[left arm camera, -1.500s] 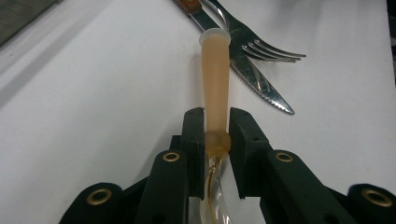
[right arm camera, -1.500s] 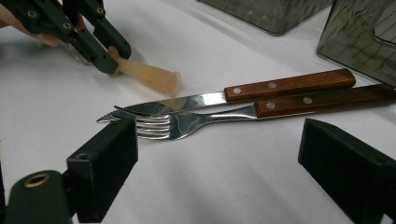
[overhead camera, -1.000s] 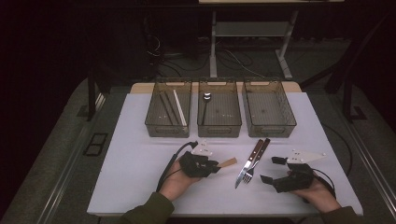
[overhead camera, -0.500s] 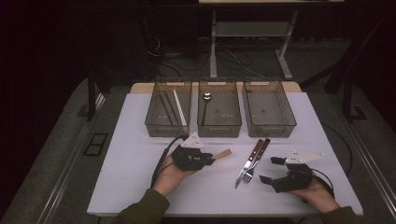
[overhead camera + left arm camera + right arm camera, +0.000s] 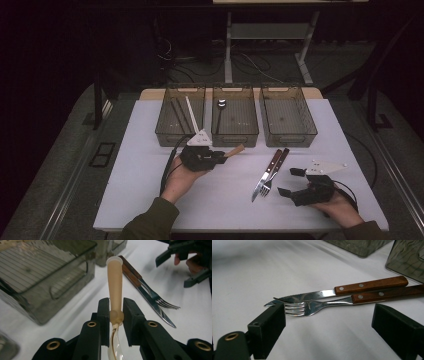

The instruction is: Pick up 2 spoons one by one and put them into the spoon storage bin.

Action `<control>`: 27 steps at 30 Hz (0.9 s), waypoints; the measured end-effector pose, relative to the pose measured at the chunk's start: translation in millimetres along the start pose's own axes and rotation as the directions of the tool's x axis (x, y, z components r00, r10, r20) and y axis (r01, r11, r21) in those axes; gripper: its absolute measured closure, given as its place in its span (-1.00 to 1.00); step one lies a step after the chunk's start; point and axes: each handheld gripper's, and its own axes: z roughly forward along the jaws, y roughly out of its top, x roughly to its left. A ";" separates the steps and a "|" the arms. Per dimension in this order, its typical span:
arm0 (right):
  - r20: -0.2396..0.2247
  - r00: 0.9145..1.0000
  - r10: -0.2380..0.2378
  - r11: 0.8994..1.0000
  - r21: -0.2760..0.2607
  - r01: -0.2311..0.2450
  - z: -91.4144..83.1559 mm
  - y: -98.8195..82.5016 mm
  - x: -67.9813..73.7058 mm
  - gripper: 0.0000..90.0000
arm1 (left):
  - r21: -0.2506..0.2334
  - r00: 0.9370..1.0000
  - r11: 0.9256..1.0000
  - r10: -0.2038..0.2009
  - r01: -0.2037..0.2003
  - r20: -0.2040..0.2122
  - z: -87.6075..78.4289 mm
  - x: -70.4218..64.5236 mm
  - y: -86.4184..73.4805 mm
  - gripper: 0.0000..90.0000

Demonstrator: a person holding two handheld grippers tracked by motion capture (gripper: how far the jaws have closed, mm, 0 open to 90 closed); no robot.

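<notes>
White table (image 5: 150,200): left gripper (image 5: 218,156) pinches a tan-handled utensil (image 5: 115,290), perhaps a spoon, handle pointing at the middle bin (image 5: 235,137) just ahead. Right gripper (image 5: 329,327) sits wide open.

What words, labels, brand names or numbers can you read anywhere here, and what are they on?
No readable text, number or brand mark stands anywhere in these pictures.
The knife and fork handles bear plain metal rivets, no stamp.
The three clear bins carry no label.
The beige-handled utensil in the left tool is unmarked.
</notes>
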 end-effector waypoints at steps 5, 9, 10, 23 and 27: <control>0.003 1.000 0.004 1.000 0.003 -0.004 1.1 -0.1 -1.2 -0.74 | -0.018 1.000 1.000 -0.004 0.004 -0.011 -2.0 5.9 6.5 0.68; 0.002 1.000 0.003 1.000 0.001 -0.003 0.9 -0.3 -0.7 -0.74 | -0.038 1.000 0.999 -0.010 0.009 -0.022 -3.8 10.9 12.9 0.68; 0.003 1.000 0.003 1.000 0.002 -0.003 0.8 -0.3 -0.9 -0.74 | -0.042 1.000 0.999 -0.010 0.009 -0.024 -3.7 12.1 14.7 0.68; 0.004 1.000 0.014 1.000 -0.003 -0.014 -0.3 -0.6 -2.3 -0.74 | -0.094 0.998 0.995 -0.026 0.020 -0.057 6.1 30.6 39.3 0.68; 0.004 1.000 0.015 1.000 -0.001 -0.015 0.2 -0.8 -2.2 -0.74 | -0.118 0.997 0.993 -0.031 0.022 -0.074 11.6 37.0 49.3 0.68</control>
